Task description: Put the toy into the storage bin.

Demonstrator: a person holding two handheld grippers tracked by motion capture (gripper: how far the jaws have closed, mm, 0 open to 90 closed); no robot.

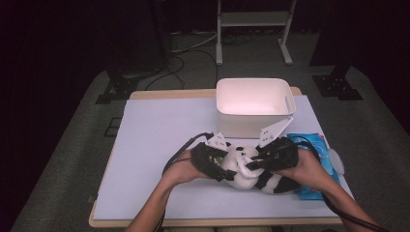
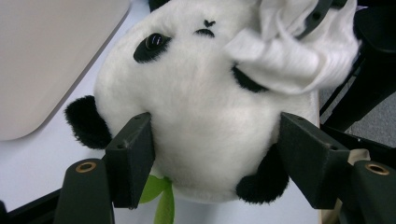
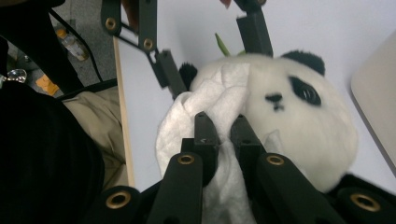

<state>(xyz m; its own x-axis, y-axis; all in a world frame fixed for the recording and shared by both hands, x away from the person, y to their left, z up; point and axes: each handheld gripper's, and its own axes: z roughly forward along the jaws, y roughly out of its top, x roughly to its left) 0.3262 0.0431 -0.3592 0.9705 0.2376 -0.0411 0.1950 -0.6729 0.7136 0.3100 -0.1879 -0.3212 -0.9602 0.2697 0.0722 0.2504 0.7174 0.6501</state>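
Left tongs [image 2: 212, 158] clamp panda [image 2: 205, 121] head by both sides; right tongs [image 3: 223, 128] pinch white cloth [image 3: 205, 112] against its face, on table [image 1: 159, 130].

Lab-like recording room: dark curtains [image 1: 43, 58], floor cables [image 1: 193, 48], stand feet [image 1: 338, 87], white-topped table [image 1: 159, 140].

Light falls from above onto the table [image 1: 159, 145], leaving the room behind it almost black in the high view. The white tub [image 1: 254, 104] beyond the two claws glows pale pink inside, overexposed. The high view is soft and grainy, with fine detail lost around the left gripper [image 1: 212, 162] and right gripper [image 1: 270, 154]. In the left gripper view the panda's [image 2: 205, 116] fur between the jaws is sharp, while the white cloth [image 2: 299, 51] past them smears with blur. In the right gripper view the near jaws are slightly soft, and deep shadow lies to their left.
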